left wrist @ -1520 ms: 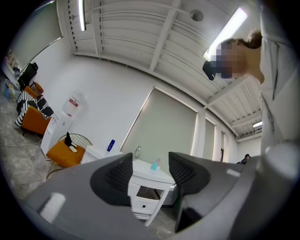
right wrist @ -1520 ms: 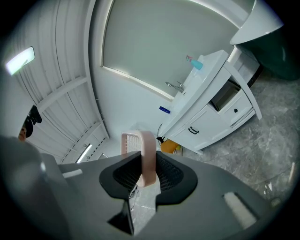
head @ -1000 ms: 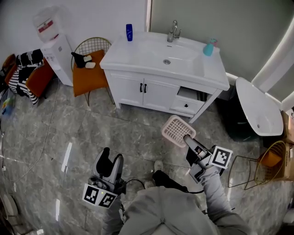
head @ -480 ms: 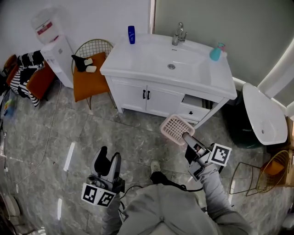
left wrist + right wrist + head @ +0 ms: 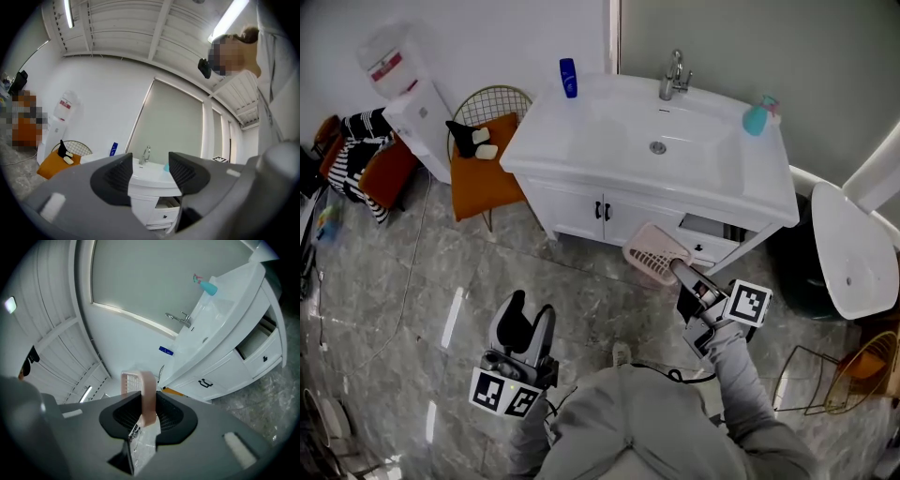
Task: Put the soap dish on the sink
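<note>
Plastic is what the pink soap dish [image 5: 656, 253] seems made of: light, stiff, full of little holes, maybe a bit slippery. The right tool [image 5: 680, 272] pinches its thin rim, a good place to hold. It holds the dish in the air in front of the white sink [image 5: 581, 141], not over it yet. The left tool [image 5: 531, 315] has its jaws wide apart with nothing between them. The sink top looks smooth and flat. The floor [image 5: 441, 253] is shiny grey stone.

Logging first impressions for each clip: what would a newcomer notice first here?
The pink soap dish, clamped in the right gripper, hangs in front of the white sink cabinet. The left gripper, lower left, is open and empty. An orange chair stands left of the cabinet.
</note>
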`<state>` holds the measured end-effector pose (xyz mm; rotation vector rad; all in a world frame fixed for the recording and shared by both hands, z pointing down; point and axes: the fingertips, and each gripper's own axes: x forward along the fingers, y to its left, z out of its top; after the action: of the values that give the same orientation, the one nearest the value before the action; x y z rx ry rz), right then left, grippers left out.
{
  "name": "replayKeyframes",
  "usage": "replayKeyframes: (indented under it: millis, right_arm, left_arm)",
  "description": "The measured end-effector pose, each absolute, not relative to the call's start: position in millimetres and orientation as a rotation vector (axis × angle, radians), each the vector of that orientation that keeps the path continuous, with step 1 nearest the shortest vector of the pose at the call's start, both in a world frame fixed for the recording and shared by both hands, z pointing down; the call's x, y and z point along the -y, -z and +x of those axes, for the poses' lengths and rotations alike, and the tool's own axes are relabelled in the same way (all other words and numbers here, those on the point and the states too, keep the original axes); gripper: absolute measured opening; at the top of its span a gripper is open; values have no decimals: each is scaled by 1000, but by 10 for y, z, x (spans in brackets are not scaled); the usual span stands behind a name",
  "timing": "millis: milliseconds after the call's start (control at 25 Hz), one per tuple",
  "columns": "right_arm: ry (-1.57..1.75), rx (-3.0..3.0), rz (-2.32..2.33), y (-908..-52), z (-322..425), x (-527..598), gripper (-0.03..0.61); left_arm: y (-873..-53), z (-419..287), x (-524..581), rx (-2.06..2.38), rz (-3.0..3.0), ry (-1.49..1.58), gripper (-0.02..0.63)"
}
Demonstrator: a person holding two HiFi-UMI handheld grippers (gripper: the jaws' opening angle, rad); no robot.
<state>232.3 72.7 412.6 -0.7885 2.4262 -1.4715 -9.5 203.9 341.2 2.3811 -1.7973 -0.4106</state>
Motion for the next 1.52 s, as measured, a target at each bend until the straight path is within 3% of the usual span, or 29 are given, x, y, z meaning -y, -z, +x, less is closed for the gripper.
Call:
replayKeyframes:
  millis: [600, 1520]
  right_arm:
    - [1493, -2472, -746, -4121, 1895, 23, 81]
    - [1536, -2413, -1110, -4358, 276, 2246, 81]
  left_arm:
    - [-3461, -274, -1286, 1786, 2375, 409, 261]
    - [-3369, -2206, 872, 1661, 2475, 449, 261]
